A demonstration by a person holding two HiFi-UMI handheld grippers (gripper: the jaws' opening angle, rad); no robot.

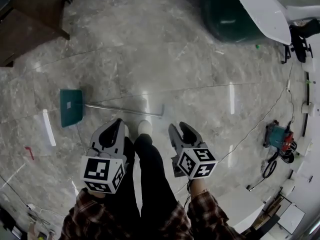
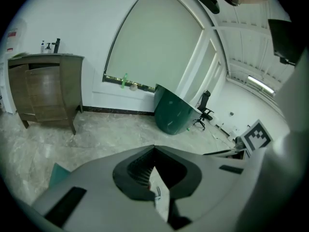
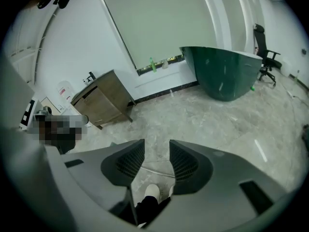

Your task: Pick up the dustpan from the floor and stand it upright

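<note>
teal dustpan (image 1: pixel 71 107) lies flat on the marble floor (image 1: pixel 150 59) before the left tool (image 1: pixel 118 122) (jaws closed, empty) and the right tool (image 1: pixel 178 127), jaws apart.

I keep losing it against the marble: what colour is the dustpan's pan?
Teal green. The dustpan shows best in the head view.

Glossy grey marble floor (image 1: pixel 165 59). Teal dustpan (image 1: pixel 71 107) lying flat at left, its metal handle (image 1: pixel 125 109) running right. Wooden cabinet (image 1: pixel 30 14) standing far left; green desk (image 1: pixel 225 14) far right; power tool (image 1: pixel 279 136) with cable at right.
</note>
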